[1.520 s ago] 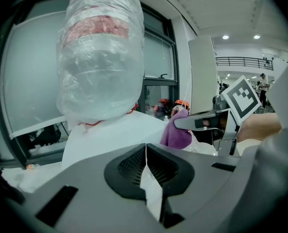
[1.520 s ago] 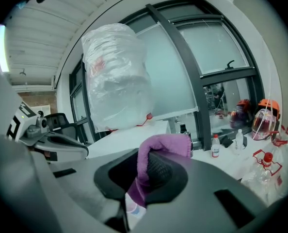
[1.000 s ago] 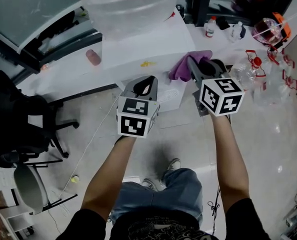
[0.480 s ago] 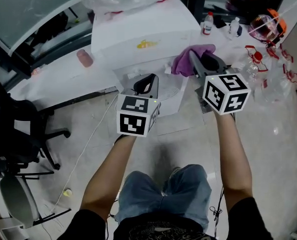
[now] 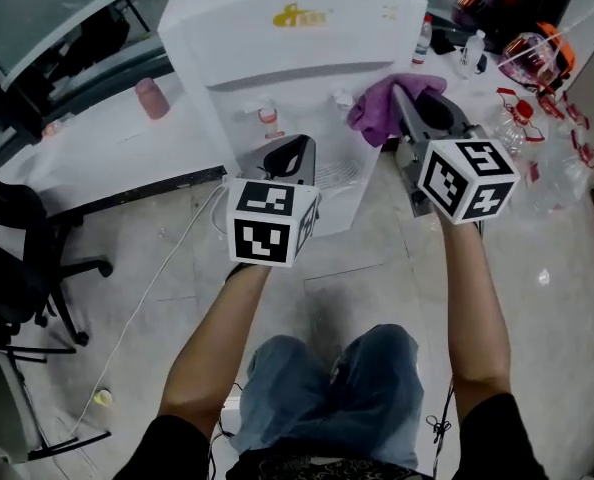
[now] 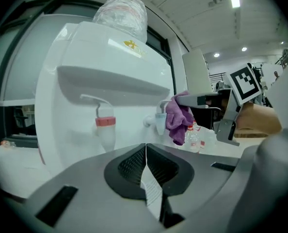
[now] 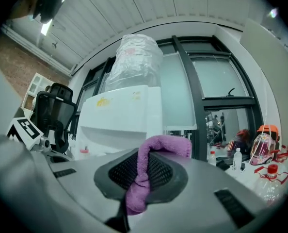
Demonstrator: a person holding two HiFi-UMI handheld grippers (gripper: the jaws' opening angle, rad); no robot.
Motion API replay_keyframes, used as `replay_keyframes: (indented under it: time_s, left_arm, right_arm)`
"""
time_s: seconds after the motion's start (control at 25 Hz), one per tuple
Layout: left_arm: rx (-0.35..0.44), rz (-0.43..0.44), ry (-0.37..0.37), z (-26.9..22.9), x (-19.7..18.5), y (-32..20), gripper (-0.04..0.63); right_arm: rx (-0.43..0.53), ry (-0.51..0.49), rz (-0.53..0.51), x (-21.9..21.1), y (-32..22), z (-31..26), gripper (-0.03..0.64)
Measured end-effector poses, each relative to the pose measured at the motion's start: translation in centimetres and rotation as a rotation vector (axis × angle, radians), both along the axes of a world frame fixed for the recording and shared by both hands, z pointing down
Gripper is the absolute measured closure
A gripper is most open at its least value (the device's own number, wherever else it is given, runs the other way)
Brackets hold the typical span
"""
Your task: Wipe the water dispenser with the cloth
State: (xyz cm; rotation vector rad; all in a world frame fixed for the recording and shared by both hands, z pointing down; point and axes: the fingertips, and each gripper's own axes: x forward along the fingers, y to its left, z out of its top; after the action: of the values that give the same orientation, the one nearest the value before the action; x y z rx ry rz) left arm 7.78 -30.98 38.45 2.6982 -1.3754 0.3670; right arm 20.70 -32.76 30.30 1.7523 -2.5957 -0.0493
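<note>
Cloth (image 5: 382, 108) beside water dispenser (image 5: 297, 38) (right side)

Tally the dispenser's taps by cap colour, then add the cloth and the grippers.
Red-capped tap: 1
Blue-capped tap: 1
Purple cloth: 1
Grippers: 2, the left gripper and the right gripper
Total: 5

A tall white plastic water dispenser (image 5: 277, 48) stands upright, directly ahead of the left gripper (image 5: 289, 158). A crumpled purple terry cloth (image 5: 377, 113) is pinched between the right gripper's (image 5: 405, 108) jaws. It hangs just beside the dispenser's blue tap (image 5: 342, 98).
</note>
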Motion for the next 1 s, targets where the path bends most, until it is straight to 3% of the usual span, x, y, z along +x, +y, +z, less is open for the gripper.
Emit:
replay_keyframes:
  time_s: [0.32,0.72,1.0]
  left_arm:
    - [0.04,0.008,-0.002,2.1,-0.4,-0.4,0.568]
    - [0.062,0.015,-0.029,3.7,-1.1,0.3,0.568]
    - [0.059,-0.002,-0.036,4.8,-2.4,0.9,0.568]
  right_arm:
    - [-0.024,0.028,0.009,-0.4,-0.1,6.3,0.584]
    - [-0.063,-0.027,0.028,-0.3,-0.3,11.8,0.584]
    - [-0.153,-0.054,0.05,-0.1,-0.2,16.9,0.584]
